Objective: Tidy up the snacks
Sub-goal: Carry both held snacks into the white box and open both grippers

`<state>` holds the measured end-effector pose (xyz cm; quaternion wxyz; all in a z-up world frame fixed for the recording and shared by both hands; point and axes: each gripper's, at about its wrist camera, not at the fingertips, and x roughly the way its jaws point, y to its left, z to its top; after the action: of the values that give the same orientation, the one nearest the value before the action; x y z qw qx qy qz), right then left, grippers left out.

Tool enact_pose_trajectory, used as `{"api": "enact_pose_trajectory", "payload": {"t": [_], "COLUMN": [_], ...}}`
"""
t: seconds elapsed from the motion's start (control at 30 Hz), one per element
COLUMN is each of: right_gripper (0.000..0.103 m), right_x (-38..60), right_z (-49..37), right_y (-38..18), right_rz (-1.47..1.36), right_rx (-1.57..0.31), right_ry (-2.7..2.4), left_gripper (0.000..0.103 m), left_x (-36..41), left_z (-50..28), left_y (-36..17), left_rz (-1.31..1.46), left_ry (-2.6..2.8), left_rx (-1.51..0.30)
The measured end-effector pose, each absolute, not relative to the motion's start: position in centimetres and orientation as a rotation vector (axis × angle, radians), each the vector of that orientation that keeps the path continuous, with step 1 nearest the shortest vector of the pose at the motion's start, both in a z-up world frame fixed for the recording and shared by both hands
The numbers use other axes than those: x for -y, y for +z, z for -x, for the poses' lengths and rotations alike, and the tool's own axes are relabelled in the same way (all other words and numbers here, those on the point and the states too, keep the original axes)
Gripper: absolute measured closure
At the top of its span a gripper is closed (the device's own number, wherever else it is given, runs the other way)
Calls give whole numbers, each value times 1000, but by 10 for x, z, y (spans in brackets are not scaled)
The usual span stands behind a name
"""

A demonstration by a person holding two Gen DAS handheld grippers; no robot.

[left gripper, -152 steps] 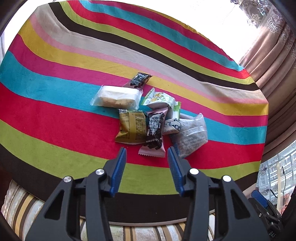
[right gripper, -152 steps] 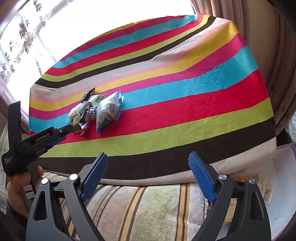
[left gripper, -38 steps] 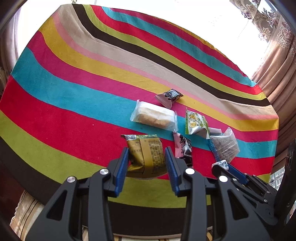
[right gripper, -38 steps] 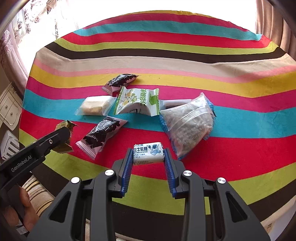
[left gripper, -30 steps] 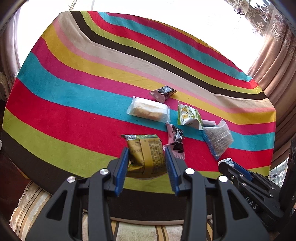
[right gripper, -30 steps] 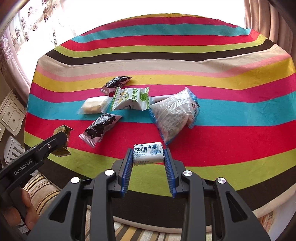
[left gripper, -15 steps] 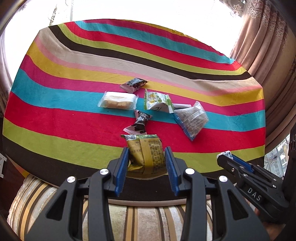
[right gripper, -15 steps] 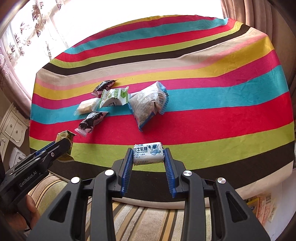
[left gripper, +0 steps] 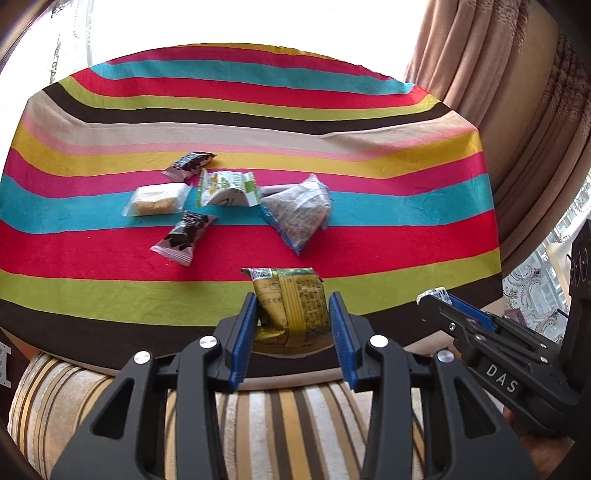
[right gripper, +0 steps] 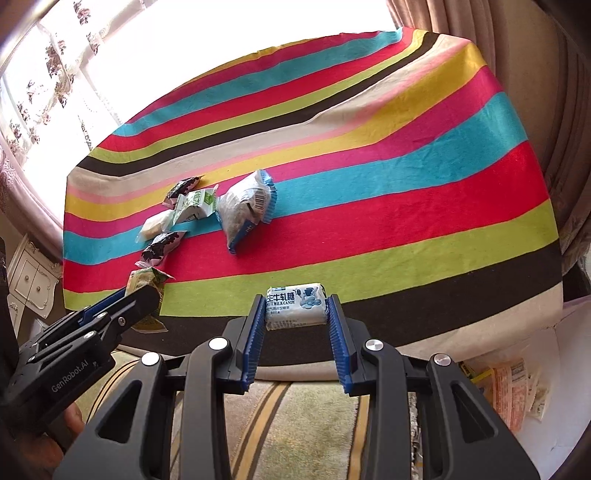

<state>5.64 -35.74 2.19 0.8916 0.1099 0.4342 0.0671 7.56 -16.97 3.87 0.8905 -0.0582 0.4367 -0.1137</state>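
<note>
A yellow packet [left gripper: 291,302] is clamped between the left gripper [left gripper: 292,321] fingers. A white candy bar [right gripper: 296,306] is clamped by the right gripper [right gripper: 296,321], above the striped cloth [right gripper: 369,221].

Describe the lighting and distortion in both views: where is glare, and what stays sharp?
Left wrist view: the window above the striped cloth is burnt out white; fisheye bends the stripes; the yellow packet is sharp. Right wrist view: the same white glare at the top left, slight blur on the far stripes, milk candy print readable.
</note>
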Motion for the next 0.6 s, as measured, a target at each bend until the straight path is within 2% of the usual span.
{"api": "enact_pose_trajectory", "payload": {"t": [0.6], "right_gripper": [70], "right_x": [495], "right_z": [19], "right_y": [-1], "right_rz": [-345], "right_rx": [-910], "right_ry": [-81], "left_gripper": [63], "left_x": [305], "left_z": [-31], "left_y": [37], "left_rz": [-75], "left_ry": [-545], "left_rx": [-966]}}
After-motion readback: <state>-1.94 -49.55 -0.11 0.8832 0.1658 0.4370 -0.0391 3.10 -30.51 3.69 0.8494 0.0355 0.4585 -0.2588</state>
